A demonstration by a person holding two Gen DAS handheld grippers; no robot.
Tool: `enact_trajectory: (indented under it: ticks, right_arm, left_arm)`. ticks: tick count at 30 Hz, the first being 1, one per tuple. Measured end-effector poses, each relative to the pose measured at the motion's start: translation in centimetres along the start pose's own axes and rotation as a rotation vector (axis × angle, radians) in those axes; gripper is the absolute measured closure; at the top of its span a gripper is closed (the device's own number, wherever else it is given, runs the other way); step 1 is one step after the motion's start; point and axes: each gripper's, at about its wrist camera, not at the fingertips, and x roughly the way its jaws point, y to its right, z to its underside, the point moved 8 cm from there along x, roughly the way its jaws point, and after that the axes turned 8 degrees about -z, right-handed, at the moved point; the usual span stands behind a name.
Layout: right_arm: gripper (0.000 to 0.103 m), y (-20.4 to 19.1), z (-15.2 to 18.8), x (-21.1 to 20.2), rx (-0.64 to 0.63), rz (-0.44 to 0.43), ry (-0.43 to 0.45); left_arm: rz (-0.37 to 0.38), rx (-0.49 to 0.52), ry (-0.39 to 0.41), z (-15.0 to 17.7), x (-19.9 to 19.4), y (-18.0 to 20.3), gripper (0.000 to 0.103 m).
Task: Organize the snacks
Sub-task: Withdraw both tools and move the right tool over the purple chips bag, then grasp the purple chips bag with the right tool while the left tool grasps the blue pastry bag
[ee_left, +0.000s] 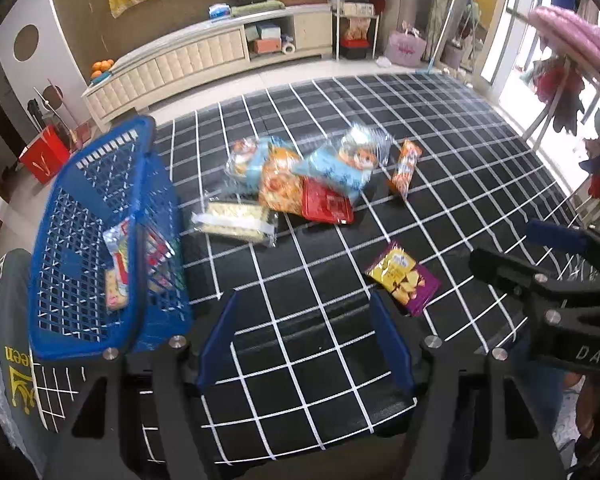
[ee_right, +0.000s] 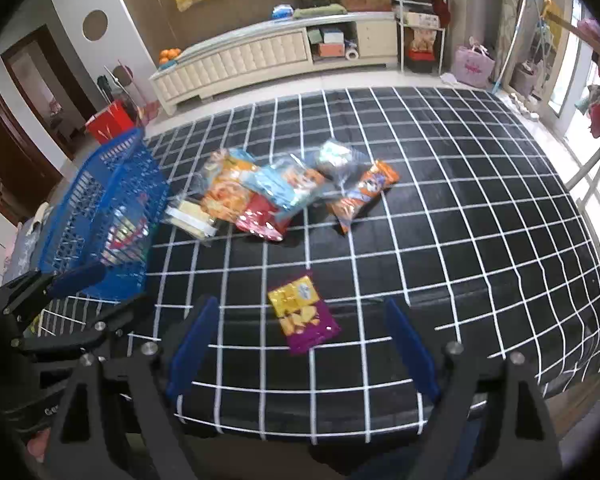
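Purple snack bag flat, purple end toward right tool

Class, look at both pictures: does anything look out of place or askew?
The purple and yellow snack bag lies alone, askew to the grid lines, apart from the jumbled pile of snacks. The blue basket already holds a few packets.

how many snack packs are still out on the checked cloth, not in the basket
About 7: purple-and-yellow foil pack alone near the grippers, orange tube pack beside a pile of roughly five; overlaps may hide more.
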Motion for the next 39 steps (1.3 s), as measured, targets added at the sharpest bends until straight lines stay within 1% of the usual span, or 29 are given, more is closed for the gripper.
enact_trajectory:
  ticks: [3,6,9,14,18,21,29,30,31,33,35,36,37,39]
  right_arm:
    - [0.014,0.9,0.5,1.3,-0.005,0.009,-0.028]
    - [0.014,1.9,1.6,3.3,-0.016,0.011,-0.087]
    - [0.014,2.6,2.5,5.2,-0.042,0.021,-0.139]
    - [0.014,2.5,3.6,7.7,-0.090,-0.009,-0.203]
    - [0.014,2.0,3.8,9.9,-0.121,-0.026,-0.245]
    - [0.014,1.5,3.7,11.0,-0.136,-0.039,-0.256]
    - [0.015,0.3,3.6,12.5,-0.222,-0.005,-0.253]
    - [0.017,0.2,3.8,12.6,-0.239,0.000,-0.250]
    - [0.023,0.1,3.9,12.5,-0.258,0.014,-0.246]
    - [0.029,-0.2,4.1,12.4,-0.295,0.049,-0.234]
    - [0.037,-0.1,4.1,12.2,-0.298,0.045,-0.221]
    - [0.046,-0.2,4.1,12.0,-0.297,0.044,-0.216]
    - [0.049,-0.2,4.1,11.9,-0.300,0.045,-0.210]
    - [0.050,-0.3,4.3,11.8,-0.305,0.047,-0.205]
  left_arm:
    - [-0.012,-0.018,-0.025,0.6,1.6,0.2,0.036]
    - [0.015,-0.046,-0.059,1.3,3.3,0.5,0.035]
    - [0.022,-0.052,-0.103,2.1,5.2,0.6,0.035]
    - [0.025,-0.060,-0.162,3.3,7.4,0.6,0.035]
    - [-0.017,-0.058,-0.171,3.8,8.5,-0.2,0.035]
    - [-0.011,-0.060,-0.196,4.1,9.4,-0.5,0.035]
    - [-0.019,-0.054,-0.213,4.5,10.1,-0.8,0.035]
    - [-0.022,-0.051,-0.215,4.5,10.2,-0.8,0.035]
    - [-0.024,-0.048,-0.216,4.5,10.2,-0.8,0.035]
    - [-0.035,-0.038,-0.203,4.3,10.2,-0.8,0.035]
    - [-0.041,-0.030,-0.196,4.2,10.2,-0.7,0.035]
    - [-0.038,-0.029,-0.200,4.2,10.3,-0.7,0.035]
    - [-0.032,-0.029,-0.204,4.2,10.3,-0.6,0.035]
    - [-0.021,-0.028,-0.206,4.1,10.2,-0.5,0.035]
